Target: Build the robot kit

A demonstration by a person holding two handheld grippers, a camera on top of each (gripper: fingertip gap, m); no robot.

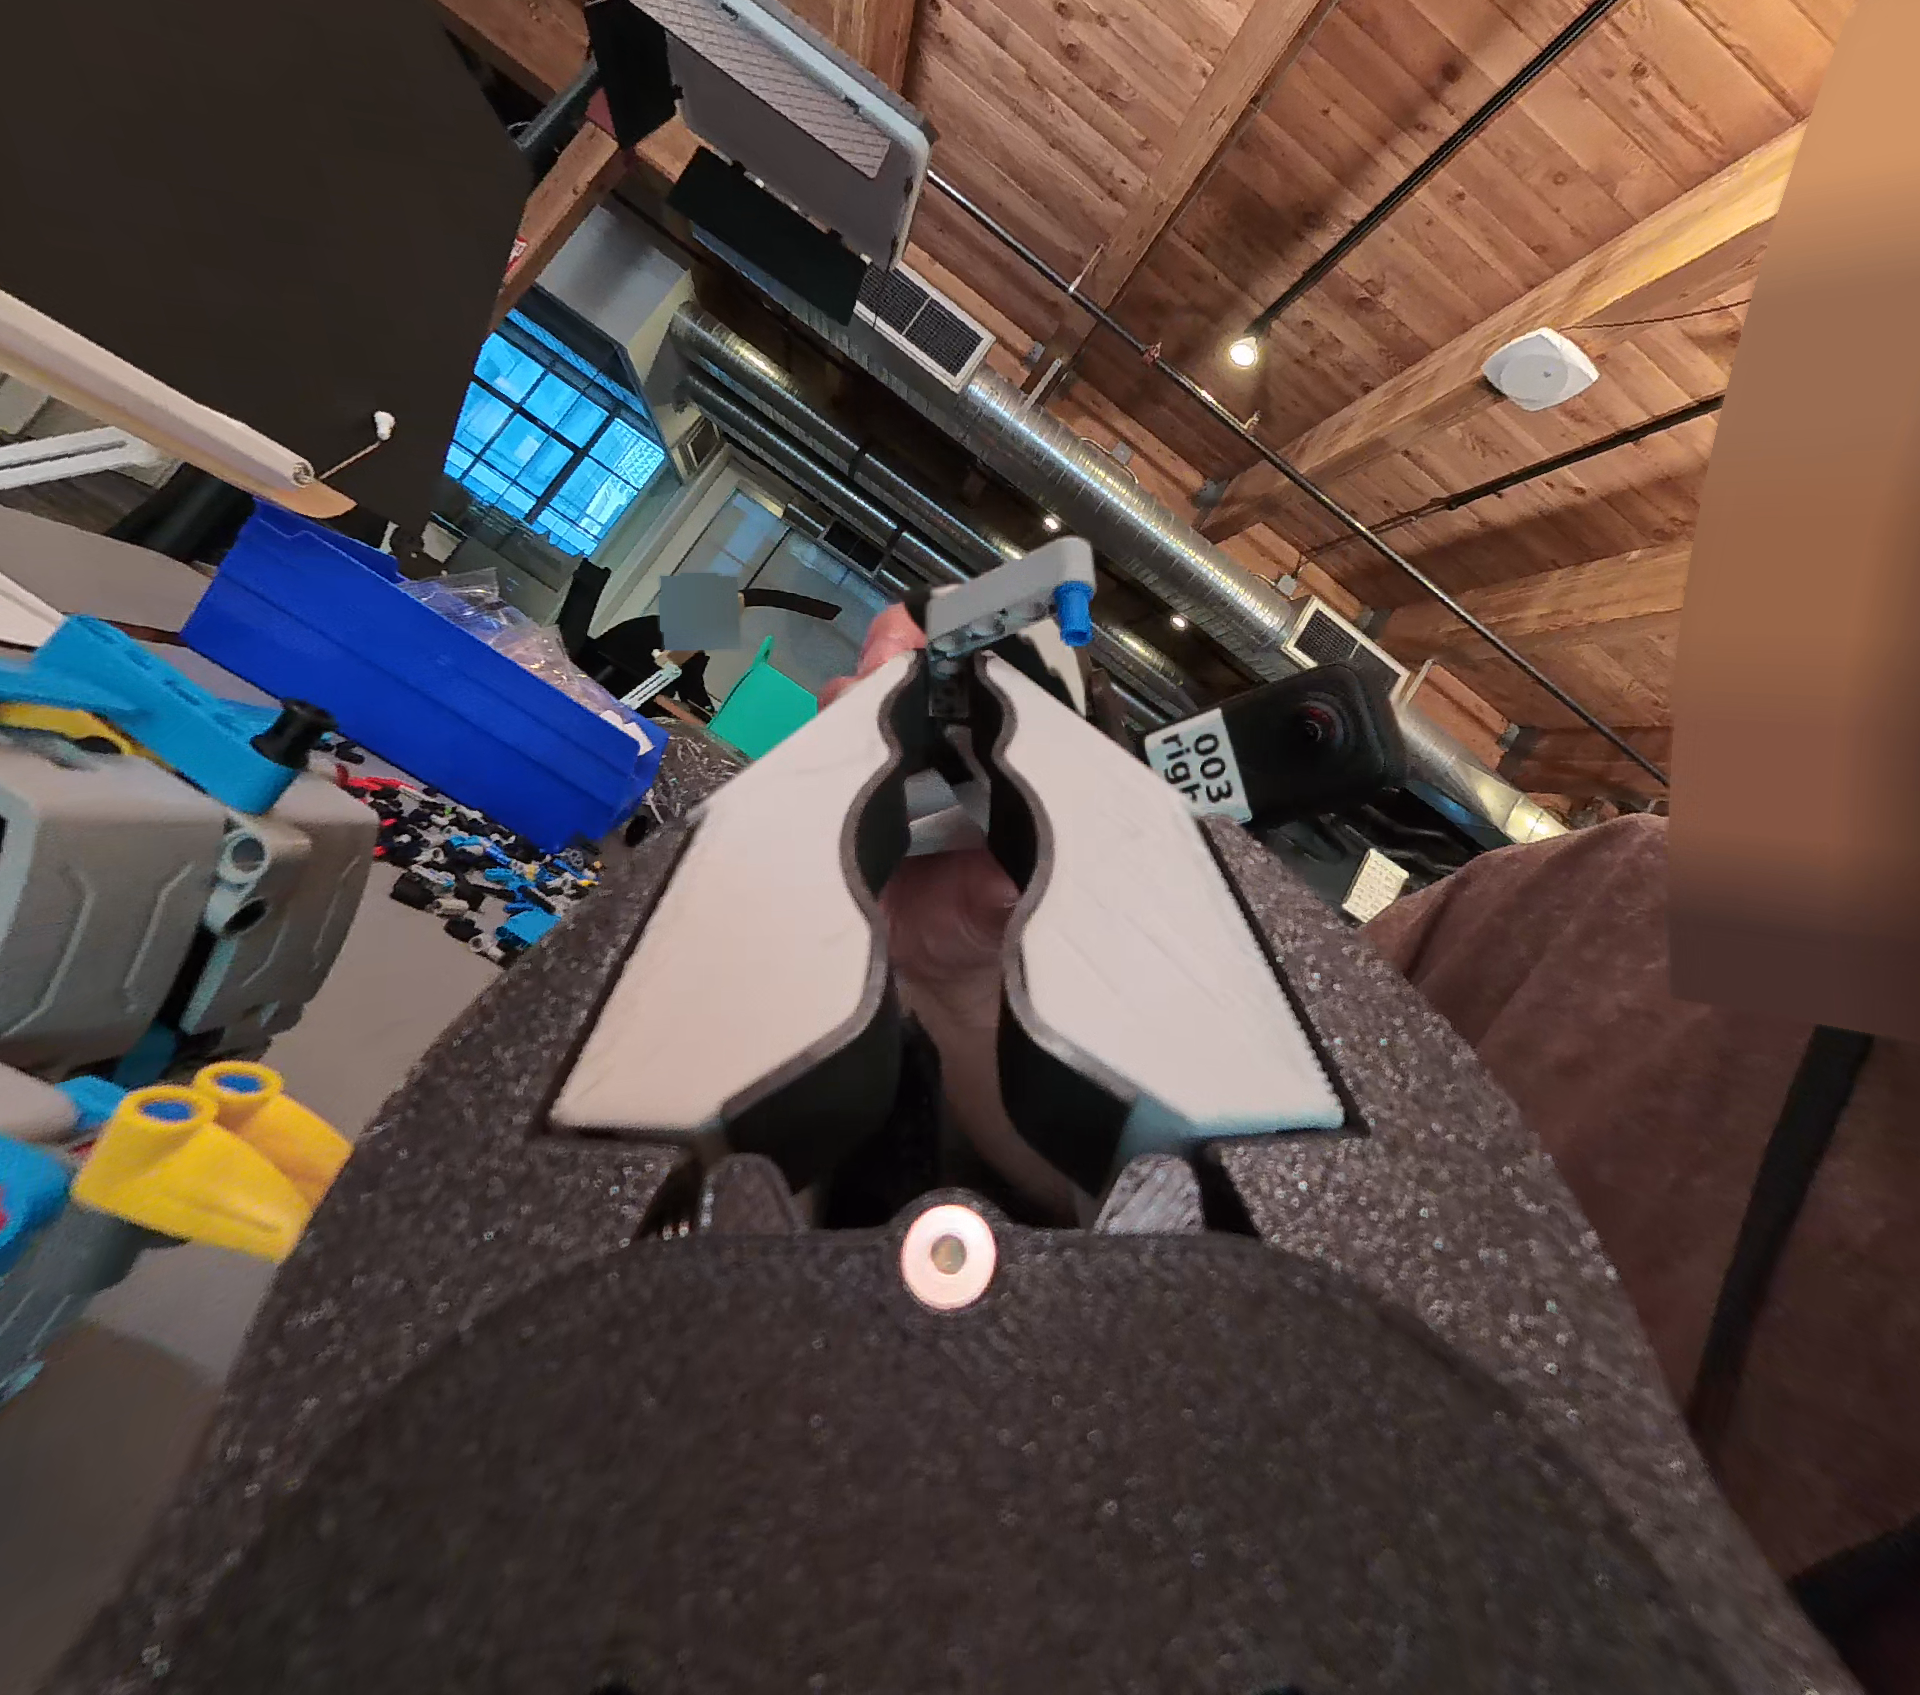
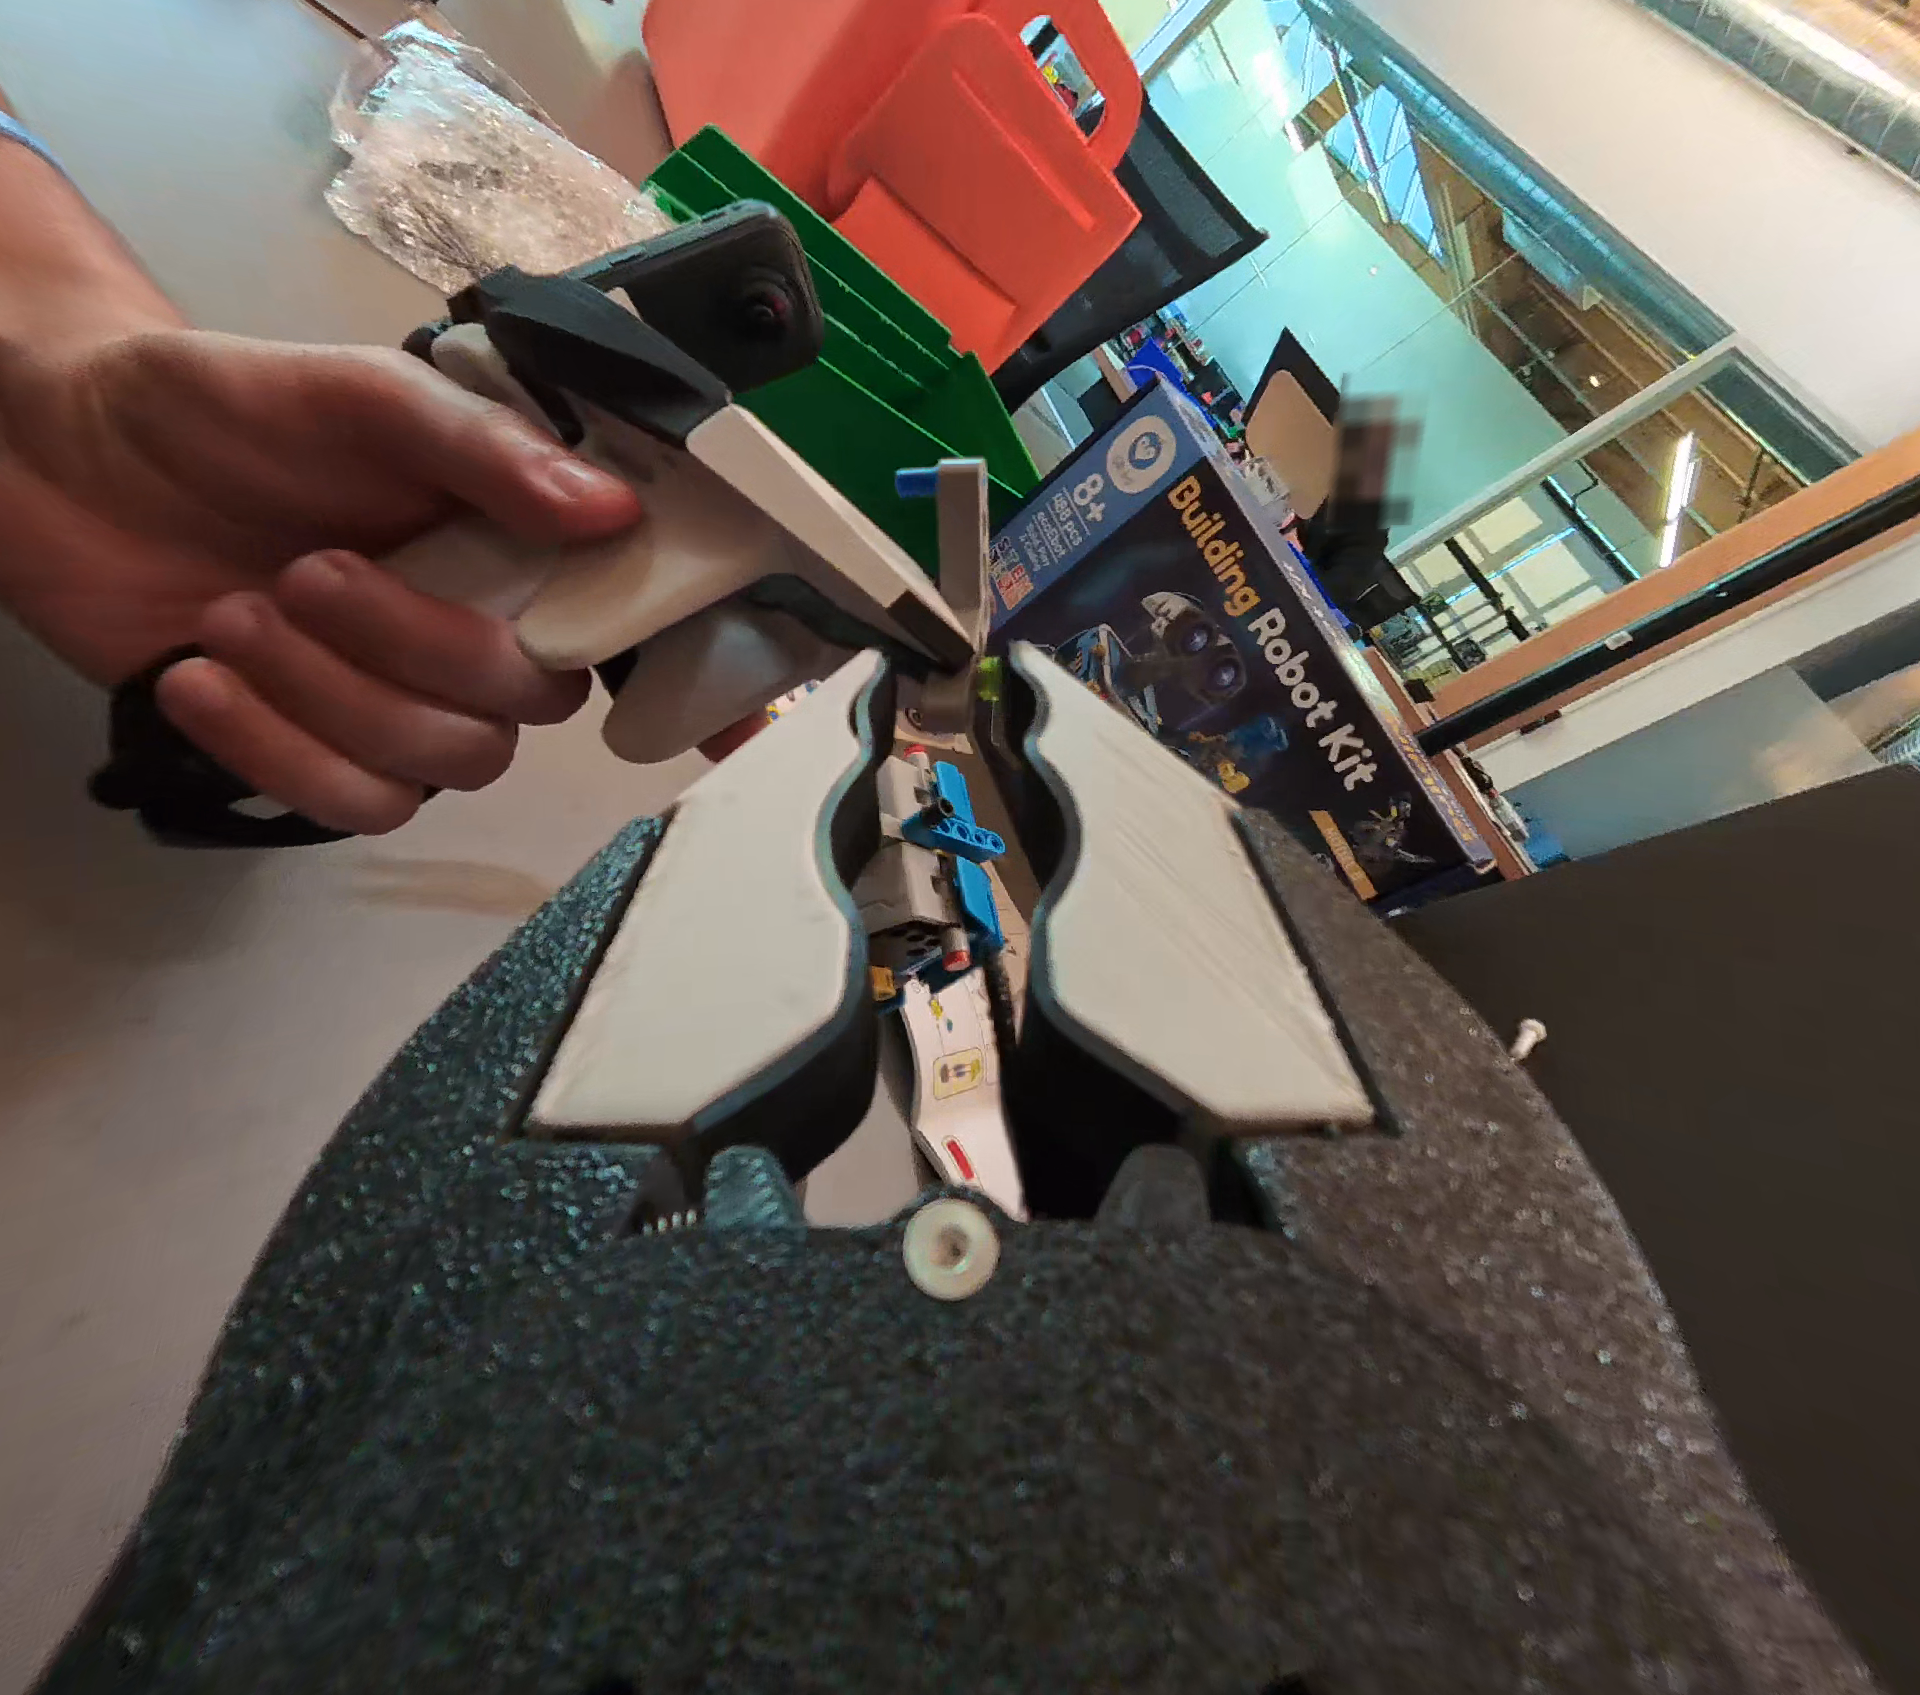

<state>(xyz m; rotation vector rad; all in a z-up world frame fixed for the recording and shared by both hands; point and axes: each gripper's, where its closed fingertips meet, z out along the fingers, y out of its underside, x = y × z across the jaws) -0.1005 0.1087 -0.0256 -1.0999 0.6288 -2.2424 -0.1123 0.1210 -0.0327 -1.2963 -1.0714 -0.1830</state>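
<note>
My left gripper [image 1: 951, 677] is pressed together on a light grey plastic angled beam with holes [image 1: 1000, 598]. A short blue plastic pin [image 1: 1072, 612] sticks from the far end of this beam. It is lifted in the air, above the smooth beige table [image 2: 156, 1074].

My right gripper [image 2: 952, 666] stands spread. The beam's lower end and a small lime-green piece [image 2: 988, 677] sit between its matte white fingers [image 2: 1132, 876], and I see no contact. Below lies a toy model of blue and white plastic parts [image 2: 940, 866].
</note>
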